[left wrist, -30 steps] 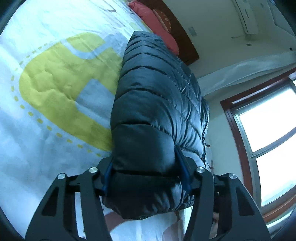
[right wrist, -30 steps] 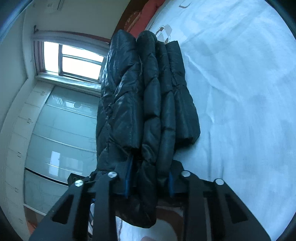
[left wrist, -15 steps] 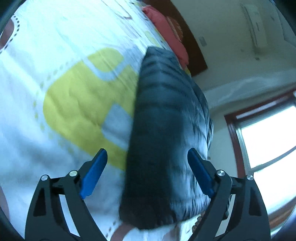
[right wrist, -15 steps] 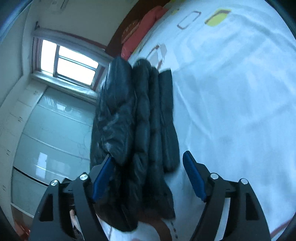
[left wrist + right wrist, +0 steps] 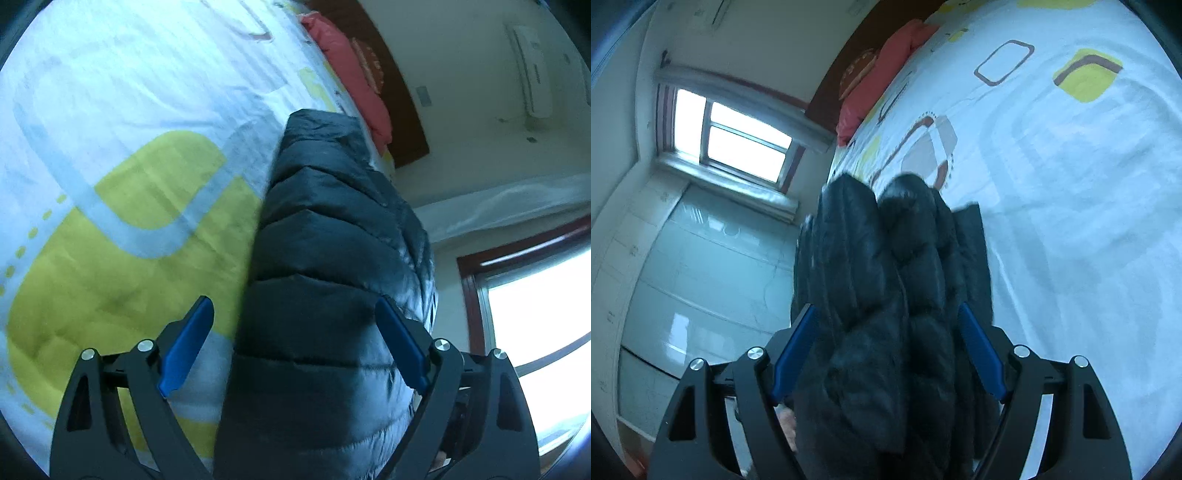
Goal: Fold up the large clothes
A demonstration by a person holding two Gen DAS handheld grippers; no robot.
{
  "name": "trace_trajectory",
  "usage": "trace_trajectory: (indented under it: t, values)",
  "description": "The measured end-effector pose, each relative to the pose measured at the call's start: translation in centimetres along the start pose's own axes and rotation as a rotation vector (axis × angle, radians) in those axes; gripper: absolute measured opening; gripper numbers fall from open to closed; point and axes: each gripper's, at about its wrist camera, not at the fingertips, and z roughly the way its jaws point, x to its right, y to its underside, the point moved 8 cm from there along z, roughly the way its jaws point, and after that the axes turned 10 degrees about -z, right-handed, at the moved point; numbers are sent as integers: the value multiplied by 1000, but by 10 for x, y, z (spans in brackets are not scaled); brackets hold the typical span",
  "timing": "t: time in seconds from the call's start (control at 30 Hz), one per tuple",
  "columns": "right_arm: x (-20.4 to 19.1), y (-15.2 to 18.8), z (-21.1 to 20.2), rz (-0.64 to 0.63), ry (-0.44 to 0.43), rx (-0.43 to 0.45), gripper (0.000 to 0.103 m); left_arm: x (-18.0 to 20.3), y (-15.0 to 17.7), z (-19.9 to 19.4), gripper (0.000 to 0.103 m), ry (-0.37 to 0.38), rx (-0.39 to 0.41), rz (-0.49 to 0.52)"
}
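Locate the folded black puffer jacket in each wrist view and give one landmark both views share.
Left wrist: the puffer jacket fills the lower centre, lying on the bedspread, between the open left tool's pads.
Right wrist: the jacket is at lower centre, between the open right tool's pads.
Shared landmark: the red pillow at the headboard.

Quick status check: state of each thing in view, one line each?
Left gripper: open, jaws have just been opening, pads clear of the jacket between them.
Right gripper: open, just been opening, jacket between the jaws.
Jacket: folded into a thick bundle, lying on the bed.
Bed: covered by patterned sheet.
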Motion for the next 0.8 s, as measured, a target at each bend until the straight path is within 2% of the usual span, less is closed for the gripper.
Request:
trace_trajectory:
  t: [0.17,0.27,0.33,0.43,0.63,0.8]
  values:
    - [2,-22,39,-11,49,-24,77,8,-6,18,91,0,-32,-7]
    - [10,-20,47,25,19,-26,76,16,-5,28,92,2,-51,1]
    - [18,-14,47,55,12,-20,49,22,-2,33,92,-9,-48,21]
    - [29,-8,44,78,-6,-2,35,29,4,41,92,-41,-38,81]
    - [47,4,53,123,-39,14,30,25,10,61,88,-116,-5,141]
    - [54,9,54,163,-86,30,28,18,11,70,88,-122,13,166]
